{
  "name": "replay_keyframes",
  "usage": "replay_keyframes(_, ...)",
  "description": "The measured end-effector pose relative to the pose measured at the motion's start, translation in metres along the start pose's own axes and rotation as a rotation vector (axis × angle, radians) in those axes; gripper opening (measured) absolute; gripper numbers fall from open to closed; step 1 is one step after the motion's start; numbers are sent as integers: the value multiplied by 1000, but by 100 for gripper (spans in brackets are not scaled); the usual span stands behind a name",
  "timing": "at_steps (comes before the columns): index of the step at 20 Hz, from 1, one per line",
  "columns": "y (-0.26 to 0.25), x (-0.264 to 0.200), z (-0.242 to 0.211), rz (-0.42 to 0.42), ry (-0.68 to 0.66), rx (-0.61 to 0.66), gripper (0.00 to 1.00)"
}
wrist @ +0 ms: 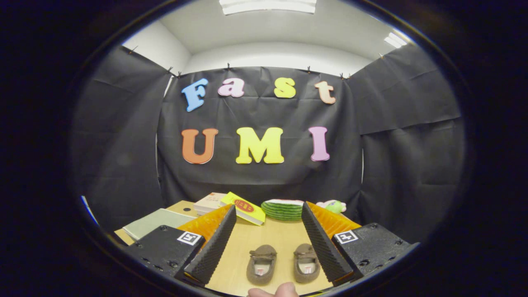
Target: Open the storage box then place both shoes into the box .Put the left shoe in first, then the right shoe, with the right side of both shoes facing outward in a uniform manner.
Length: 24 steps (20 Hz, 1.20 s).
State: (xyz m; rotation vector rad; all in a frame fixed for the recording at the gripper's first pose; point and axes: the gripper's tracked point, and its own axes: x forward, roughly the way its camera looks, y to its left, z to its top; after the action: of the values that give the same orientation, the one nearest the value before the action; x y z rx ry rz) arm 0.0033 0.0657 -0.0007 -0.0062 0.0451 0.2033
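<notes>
- The gripper [268,241] is held level above a wooden table [272,235], looking along it toward the booth's back wall; its fingers stand wide apart and have hold of nothing.
- A fingertip [284,290] of the person shows at the very bottom, between the two fingers' bases.
- A pair of small brown slippers lies on the table in the gap between the fingers, toes pointing away from the camera, openings toward it: the left-hand shoe [261,264] and the right-hand shoe [306,262], side by side and just apart.
- The right-hand shoe lies close beside the right finger; whether they touch I cannot tell.
- Beyond the fingers, at the table's far edge, sit a yellow book [244,207] lying tilted over a pale book [210,203], a green striped watermelon-slice cushion [283,209] and a small green and pink plush toy [335,206].
- On the left, past the left finger, a grey-green folder [152,222] lies flat.
</notes>
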Motion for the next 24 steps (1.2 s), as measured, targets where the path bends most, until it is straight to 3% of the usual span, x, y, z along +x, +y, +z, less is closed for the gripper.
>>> replay_keyframes(6, 24, 6, -4, 96, 16, -8, 100)
replay_keyframes(11, 49, 15, -16, 250, 47, 57, 100)
replay_keyframes(18, 85, 30, -57, 482, 166, 223, 100)
replay_keyframes(24, 126, 45, -108, 628, 341, 384, 100)
